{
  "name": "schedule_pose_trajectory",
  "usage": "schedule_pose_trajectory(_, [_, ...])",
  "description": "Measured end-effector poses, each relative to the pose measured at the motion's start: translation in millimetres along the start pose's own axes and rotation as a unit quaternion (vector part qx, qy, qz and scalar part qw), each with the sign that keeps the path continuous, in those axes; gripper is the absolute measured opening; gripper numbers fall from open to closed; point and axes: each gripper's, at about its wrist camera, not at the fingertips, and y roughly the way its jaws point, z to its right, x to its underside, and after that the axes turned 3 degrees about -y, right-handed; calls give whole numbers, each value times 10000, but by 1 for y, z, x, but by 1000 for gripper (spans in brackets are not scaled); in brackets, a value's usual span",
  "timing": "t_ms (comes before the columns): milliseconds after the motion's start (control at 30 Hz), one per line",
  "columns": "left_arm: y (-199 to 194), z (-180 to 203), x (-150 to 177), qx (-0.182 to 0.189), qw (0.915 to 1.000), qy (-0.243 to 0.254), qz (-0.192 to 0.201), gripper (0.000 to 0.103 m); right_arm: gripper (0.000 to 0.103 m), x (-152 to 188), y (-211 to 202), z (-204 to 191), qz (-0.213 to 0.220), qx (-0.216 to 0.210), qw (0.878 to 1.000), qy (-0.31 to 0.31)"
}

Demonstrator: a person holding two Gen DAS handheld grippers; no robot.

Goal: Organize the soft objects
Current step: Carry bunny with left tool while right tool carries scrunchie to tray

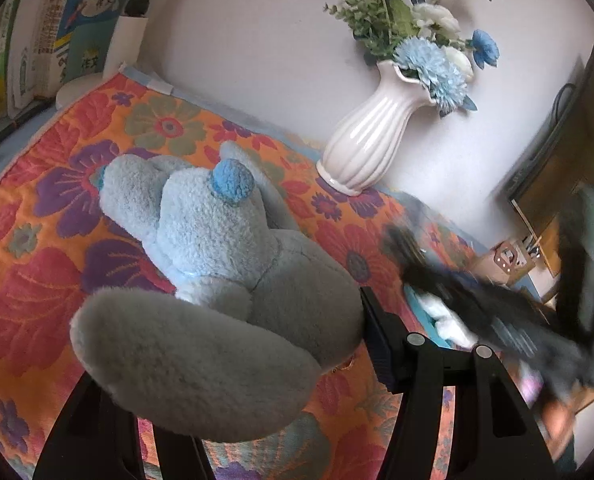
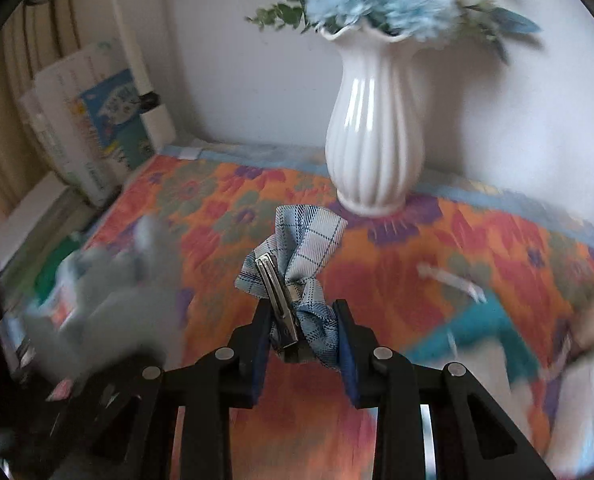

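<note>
A grey-blue plush toy (image 1: pixel 217 256) lies on the flowered cloth (image 1: pixel 37 240). My left gripper (image 1: pixel 233 360) is shut on its lower limb, which fills the gap between the fingers. My right gripper (image 2: pixel 303 332) is shut on a blue plaid fabric bow (image 2: pixel 301 248) with a metal hair clip (image 2: pixel 279 300), held above the cloth (image 2: pixel 417 280). The plush also shows blurred at the left of the right wrist view (image 2: pixel 109 292). The right gripper appears blurred at the right of the left wrist view (image 1: pixel 477 304).
A white ribbed vase (image 1: pixel 373 136) of blue and white flowers stands at the back by the wall, also in the right wrist view (image 2: pixel 373 132). Books (image 1: pixel 57 28) stand at the back left. A teal item (image 2: pixel 473 332) lies at right. A dark monitor (image 1: pixel 557 160) is at far right.
</note>
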Motion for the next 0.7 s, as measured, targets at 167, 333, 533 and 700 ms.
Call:
schedule_pose_trajectory(167, [5,7,3,14,9997,207,-119,58,29,62,-36,-1,-357,39,9994,16])
schedule_pose_trajectory(333, [4,18,8,-63,9985,531,-66,58,29,120,-59,10,-611,257,9976,182])
schedule_pose_trajectory(533, [0,33,15,-187,9958,897,28,58,29,152,-91,25,-738,575,9945,461])
schedule_pose_trajectory(700, [-5,53,31,27,9934,1131,-169,58,29,168,-135,49,-570,778,9921,798])
